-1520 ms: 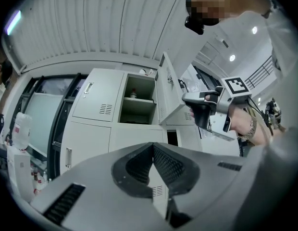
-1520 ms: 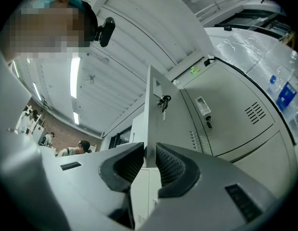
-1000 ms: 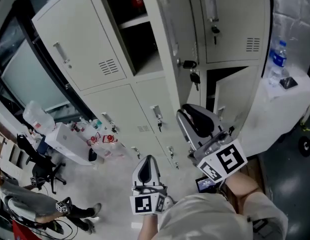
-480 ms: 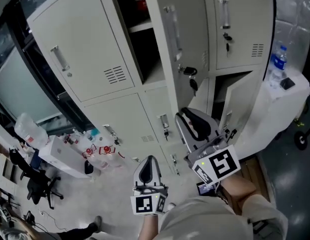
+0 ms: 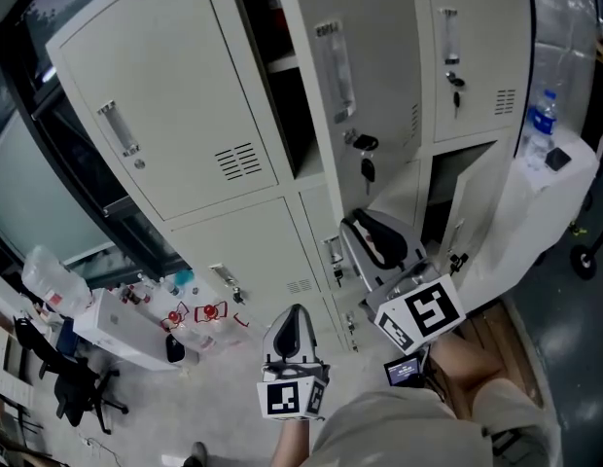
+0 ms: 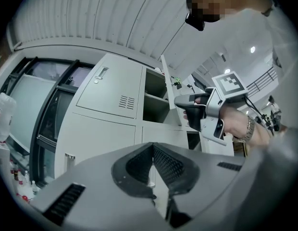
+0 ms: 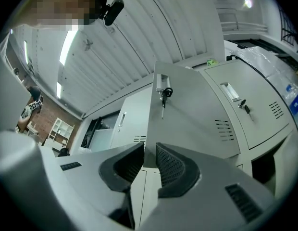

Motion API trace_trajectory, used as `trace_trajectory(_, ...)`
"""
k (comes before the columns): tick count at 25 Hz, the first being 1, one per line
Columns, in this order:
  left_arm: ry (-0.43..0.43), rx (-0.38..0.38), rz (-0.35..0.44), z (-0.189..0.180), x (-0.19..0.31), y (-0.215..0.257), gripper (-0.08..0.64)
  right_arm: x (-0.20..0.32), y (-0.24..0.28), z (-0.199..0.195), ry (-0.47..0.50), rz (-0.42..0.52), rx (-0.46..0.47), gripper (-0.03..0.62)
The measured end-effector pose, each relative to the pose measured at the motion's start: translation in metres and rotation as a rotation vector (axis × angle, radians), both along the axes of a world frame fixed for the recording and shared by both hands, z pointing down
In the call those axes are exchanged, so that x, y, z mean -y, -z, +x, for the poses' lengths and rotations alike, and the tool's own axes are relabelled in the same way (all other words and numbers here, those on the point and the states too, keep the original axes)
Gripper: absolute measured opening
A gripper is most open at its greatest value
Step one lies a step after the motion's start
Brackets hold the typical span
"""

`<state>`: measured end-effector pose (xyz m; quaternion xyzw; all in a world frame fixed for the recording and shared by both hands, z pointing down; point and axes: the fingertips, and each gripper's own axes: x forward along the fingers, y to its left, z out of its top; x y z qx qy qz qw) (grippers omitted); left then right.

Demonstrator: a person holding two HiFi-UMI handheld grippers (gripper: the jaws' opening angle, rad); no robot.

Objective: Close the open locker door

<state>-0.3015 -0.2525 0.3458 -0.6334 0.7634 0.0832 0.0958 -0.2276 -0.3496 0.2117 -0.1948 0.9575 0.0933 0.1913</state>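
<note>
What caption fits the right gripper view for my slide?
Right gripper, jaws slightly apart, aimed at the lower edge of the open locker door, a key in its lock.

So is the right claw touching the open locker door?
Cannot tell. In the right gripper view, the edge of the open locker door lines up with the gap of the right claw, but neither contact nor clearance shows plainly.

Pale floor [image 5: 224, 382] with a white box [image 5: 117, 321], small bottles [image 5: 175, 282] and a black chair [image 5: 73, 389] at left, white counter [image 5: 535, 217] at far right carrying a water bottle [image 5: 541, 125] and a small dark block [image 5: 558, 160].
</note>
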Motion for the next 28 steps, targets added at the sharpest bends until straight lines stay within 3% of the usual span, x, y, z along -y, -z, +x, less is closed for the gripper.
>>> trace_trajectory(14,-0.011,-0.004,-0.010,-0.038,0.002,0.004,0.008,0.023,0.003,-0.054,-0.125,0.010,-0.039,0.081)
trace_trajectory(28,-0.105,-0.011,-0.070,-0.057,0.021,0.002,0.008,0.065,0.001,-0.097,-0.161,-0.101,-0.080,0.074)
